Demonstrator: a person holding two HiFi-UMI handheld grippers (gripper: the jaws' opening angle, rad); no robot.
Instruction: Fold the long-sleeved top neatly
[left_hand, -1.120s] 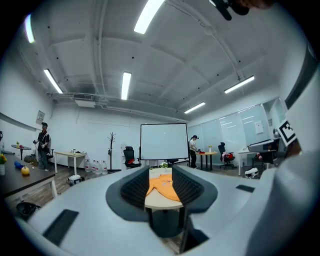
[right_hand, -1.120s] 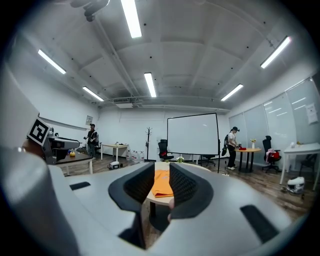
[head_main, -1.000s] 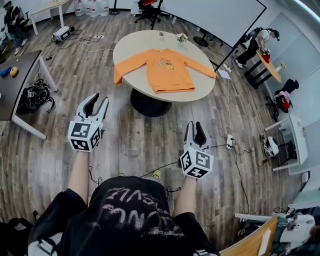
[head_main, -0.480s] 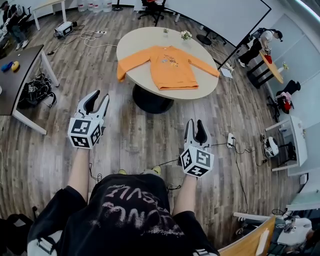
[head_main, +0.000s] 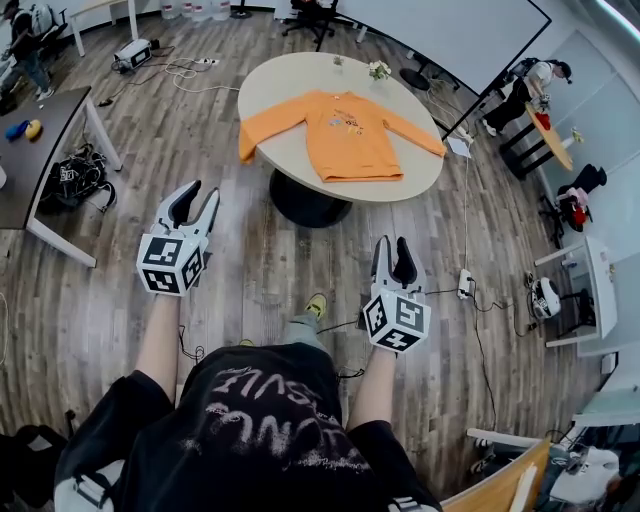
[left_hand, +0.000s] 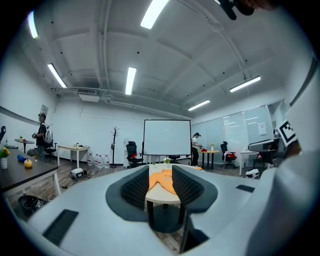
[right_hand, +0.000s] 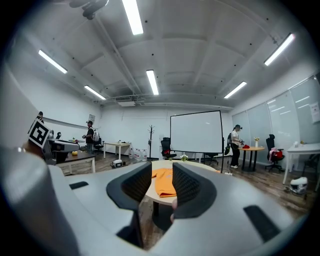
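Note:
An orange long-sleeved top lies flat, sleeves spread, on a round beige table well ahead of me. Both grippers are held level over the wooden floor, far short of the table. My left gripper stands open with nothing between its fingers. My right gripper is also open and empty. In the left gripper view the top shows in the distance through the gap of the jaws. The right gripper view frames the top the same way.
A dark desk stands at the left with bags under it. Cables and a power strip lie on the floor at the right. A small flower vase sits at the table's far edge. A projection screen stands behind, with a person beyond.
The table and top have shifted slightly right and lower in the head view as the person steps forward; a shoe now shows ahead of the body. Both grippers keep their places.

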